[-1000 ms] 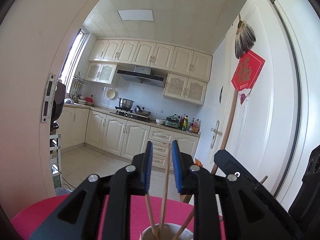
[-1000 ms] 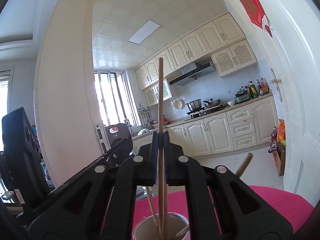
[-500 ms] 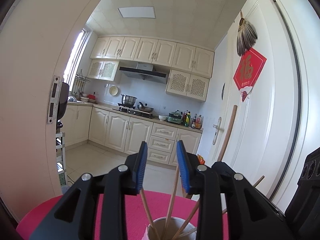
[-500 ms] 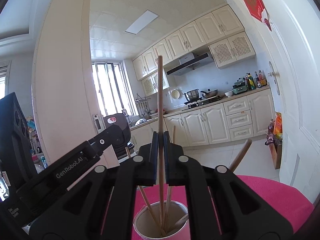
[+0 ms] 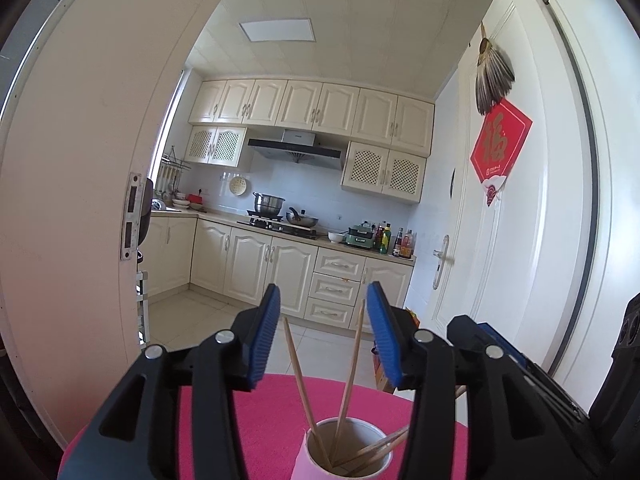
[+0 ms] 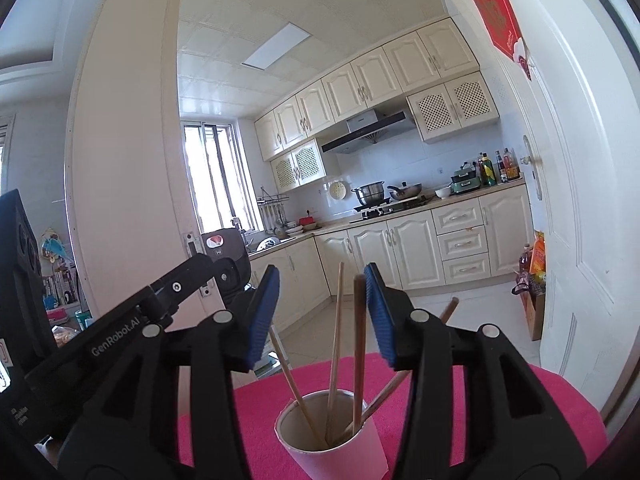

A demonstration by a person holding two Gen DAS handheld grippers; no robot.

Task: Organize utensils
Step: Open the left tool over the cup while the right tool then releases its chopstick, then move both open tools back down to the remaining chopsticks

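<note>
A white paper cup (image 6: 332, 436) stands on a pink round table (image 6: 500, 400) and holds several wooden chopsticks (image 6: 359, 352). It also shows in the left wrist view (image 5: 344, 456) with chopsticks (image 5: 348, 372) leaning out of it. My right gripper (image 6: 322, 314) is open and empty, its blue pads either side of the chopsticks above the cup. My left gripper (image 5: 323, 336) is open and empty, also above the cup. The left gripper's body (image 6: 120, 320) shows at the left of the right wrist view.
The pink table edge (image 5: 120, 428) lies just past the cup. Beyond it a doorway opens onto a kitchen with cream cabinets (image 5: 280, 264). A white door (image 5: 520, 240) with a red ornament (image 5: 500, 152) stands at the right.
My right gripper opened and let go of the chopstick it held; the chopstick now stands in the cup. My left gripper opened wider. Both grippers pulled back a little from the cup.
</note>
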